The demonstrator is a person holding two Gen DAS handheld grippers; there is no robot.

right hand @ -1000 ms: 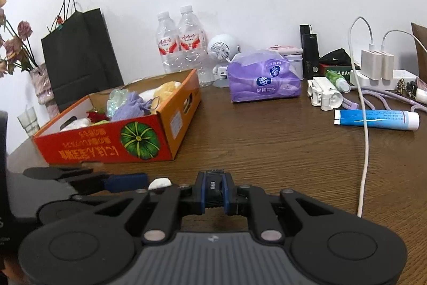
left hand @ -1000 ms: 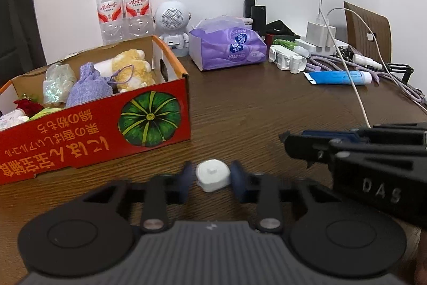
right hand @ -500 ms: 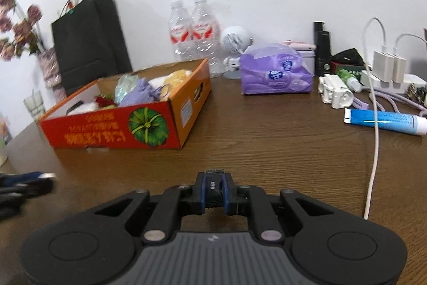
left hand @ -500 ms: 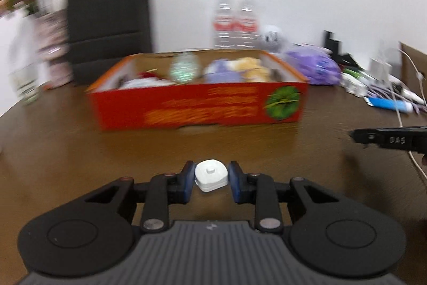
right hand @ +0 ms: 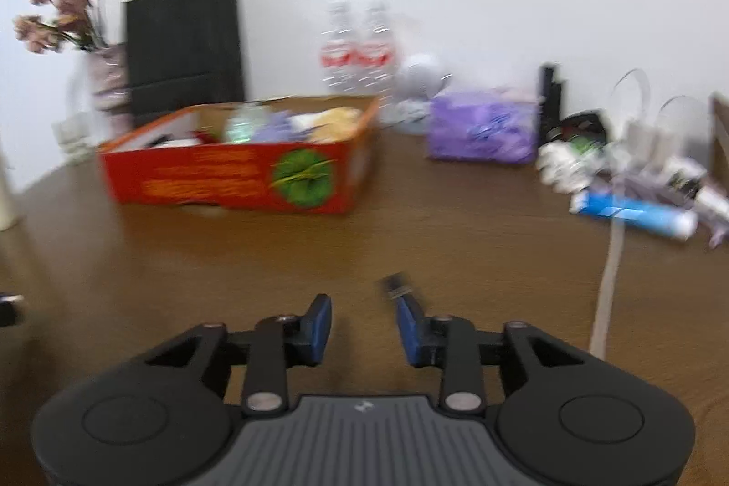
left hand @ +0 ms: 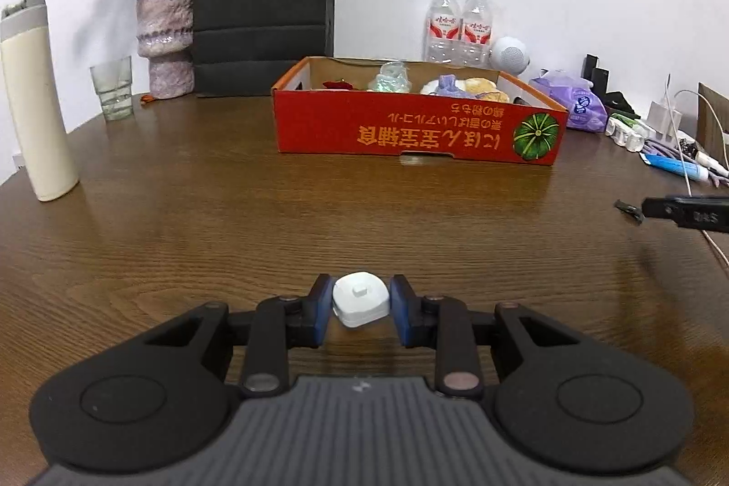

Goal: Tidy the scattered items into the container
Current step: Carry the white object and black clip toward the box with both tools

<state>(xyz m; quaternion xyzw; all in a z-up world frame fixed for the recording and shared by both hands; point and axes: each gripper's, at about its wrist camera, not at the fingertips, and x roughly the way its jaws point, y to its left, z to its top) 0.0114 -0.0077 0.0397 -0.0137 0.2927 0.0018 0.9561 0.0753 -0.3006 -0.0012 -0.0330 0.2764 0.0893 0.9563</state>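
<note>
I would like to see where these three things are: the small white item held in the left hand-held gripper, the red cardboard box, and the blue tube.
small white item [left hand: 361, 299], left wrist view, on its top face.
red cardboard box [left hand: 410, 133], left wrist view, on its printed front wall.
blue tube [right hand: 633, 214], right wrist view, on its blurred body.

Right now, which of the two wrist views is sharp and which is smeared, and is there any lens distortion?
Left wrist view: sharp; the white cap in the left gripper and the print on the red cardboard box are crisp. Right wrist view: motion blur smears the box, water bottles and blue tube. Both: fisheye bending, dark corners.
</note>
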